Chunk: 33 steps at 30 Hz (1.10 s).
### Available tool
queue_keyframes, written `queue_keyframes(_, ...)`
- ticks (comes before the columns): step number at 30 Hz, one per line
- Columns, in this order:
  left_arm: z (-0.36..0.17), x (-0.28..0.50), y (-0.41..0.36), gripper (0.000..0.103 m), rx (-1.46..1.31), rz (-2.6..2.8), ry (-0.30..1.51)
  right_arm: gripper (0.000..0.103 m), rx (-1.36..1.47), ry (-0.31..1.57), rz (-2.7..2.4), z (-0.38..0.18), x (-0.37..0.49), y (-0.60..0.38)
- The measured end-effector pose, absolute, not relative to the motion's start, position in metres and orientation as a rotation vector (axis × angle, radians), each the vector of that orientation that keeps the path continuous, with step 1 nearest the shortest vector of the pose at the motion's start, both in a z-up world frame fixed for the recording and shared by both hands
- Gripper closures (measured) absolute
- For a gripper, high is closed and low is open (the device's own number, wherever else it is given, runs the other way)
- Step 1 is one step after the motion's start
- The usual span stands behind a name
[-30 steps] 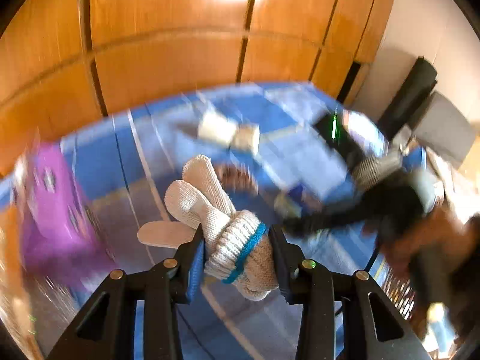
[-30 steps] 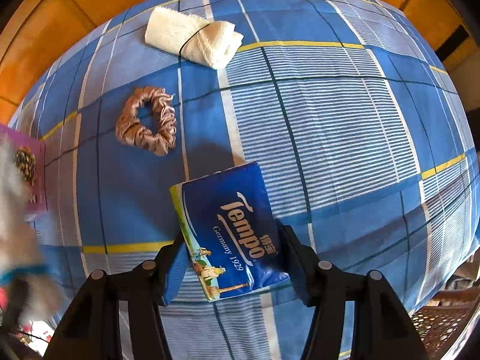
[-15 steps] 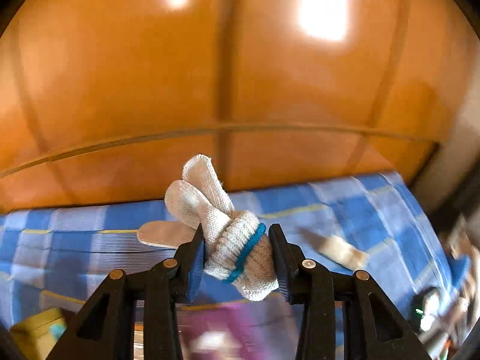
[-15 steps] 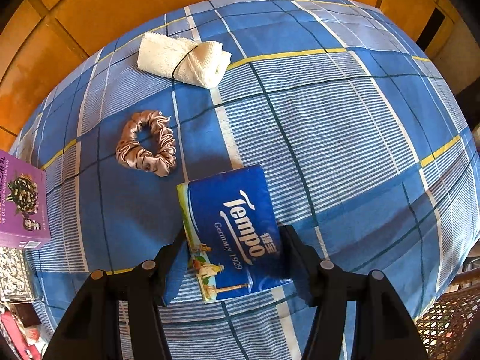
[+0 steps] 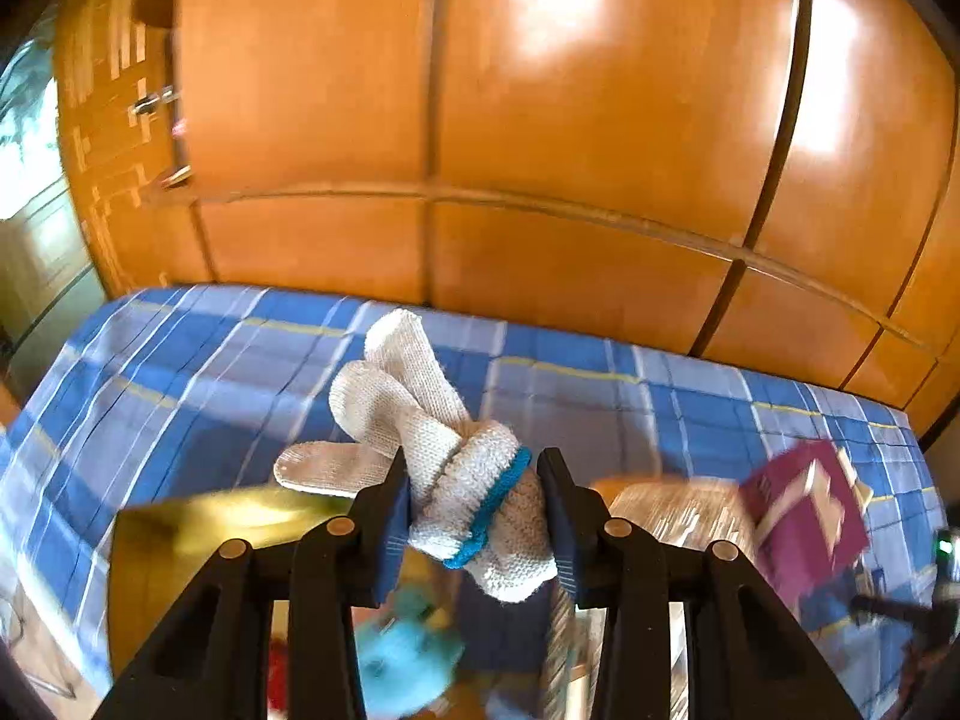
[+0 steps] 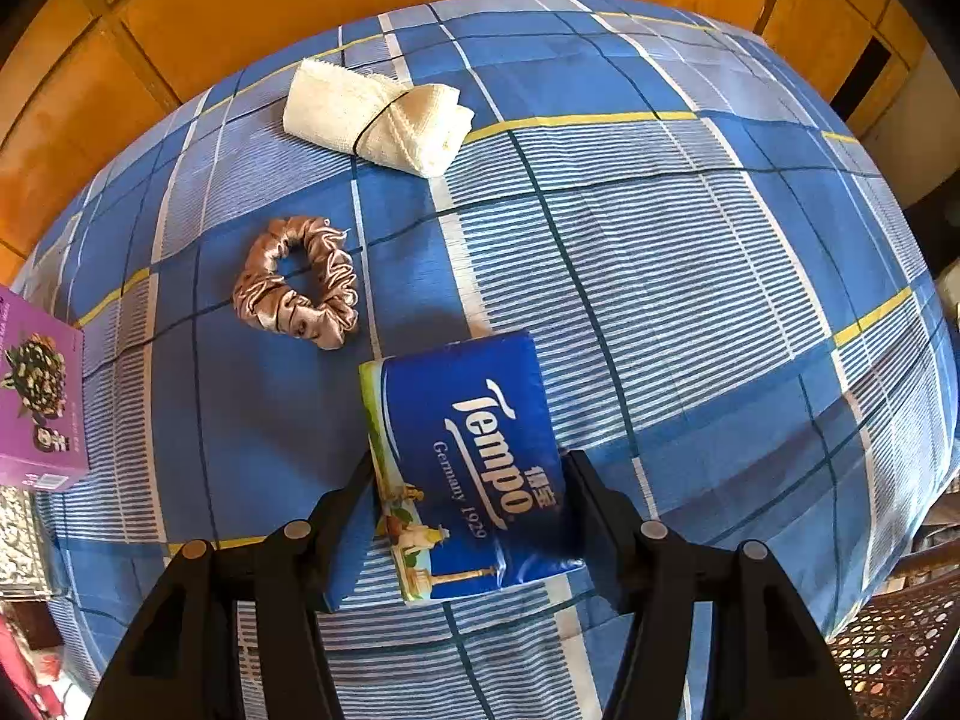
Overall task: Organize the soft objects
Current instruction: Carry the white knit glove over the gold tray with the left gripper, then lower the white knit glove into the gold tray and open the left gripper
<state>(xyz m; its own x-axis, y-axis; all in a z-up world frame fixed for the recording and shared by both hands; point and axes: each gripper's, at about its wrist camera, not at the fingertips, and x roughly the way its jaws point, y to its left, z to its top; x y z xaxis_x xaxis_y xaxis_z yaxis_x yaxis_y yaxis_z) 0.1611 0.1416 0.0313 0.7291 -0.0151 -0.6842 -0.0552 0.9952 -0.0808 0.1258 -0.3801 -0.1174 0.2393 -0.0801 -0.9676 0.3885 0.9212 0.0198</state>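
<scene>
In the left wrist view, the left tool [image 5: 474, 516] is clenched on a bundled white knitted work glove with a blue cuff edge [image 5: 444, 462]. Its two black fingers press on the glove at the cuff, and the glove's fingers stick up and to the left, above a blue checked cloth with yellow lines [image 5: 180, 372]. Under the tool, at the left, there is a blurred yellow box-like thing [image 5: 180, 534] with something light blue [image 5: 402, 666] near it; I cannot tell what these are. At the right, a purple cardboard box [image 5: 804, 516] lies on the cloth, also blurred. Behind the cloth stands an orange wooden panelled wall [image 5: 540, 120].

In the right wrist view, the same purple cardboard box [image 6: 36, 402] is at the far left edge of the cloth. To the right of it lies a shiny beige satin scrunchie [image 6: 297, 282]. Further back there is a rolled cream towel with a dark elastic band around it [image 6: 375, 117]. Near the centre, the right tool [image 6: 474, 516] points down at the cloth, and a blue Tempo packet of tissues [image 6: 474, 468] sits between its fingers, which hold it on both long sides. The packet is just beside the scrunchie and well apart from the towel
</scene>
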Motion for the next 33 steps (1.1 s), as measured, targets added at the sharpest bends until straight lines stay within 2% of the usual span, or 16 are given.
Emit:
queue_keyframes(7, 0.008, 0.069, 0.169, 0.062, -0.102, 0.085, 0.715, 0.044, 0.228, 1.28, -0.34, -0.119, 0.125, -0.363)
queue_keyframes(13, -0.014, 0.026, 0.197, 0.061, -0.137, 0.212, 0.715, 0.049, 0.15, 1.261, -0.345, -0.118, 0.125, -0.348)
queue_keyframes(19, -0.028, 0.009, 0.216, 0.061, -0.135, 0.295, 0.709, 0.049, 0.014, 1.242, -0.349, -0.12, 0.126, -0.326)
queue_keyframes(33, -0.033, -0.005, 0.228, 0.061, -0.133, 0.326, 0.684, 0.05, -0.035, 1.229, -0.347, -0.12, 0.123, -0.322)
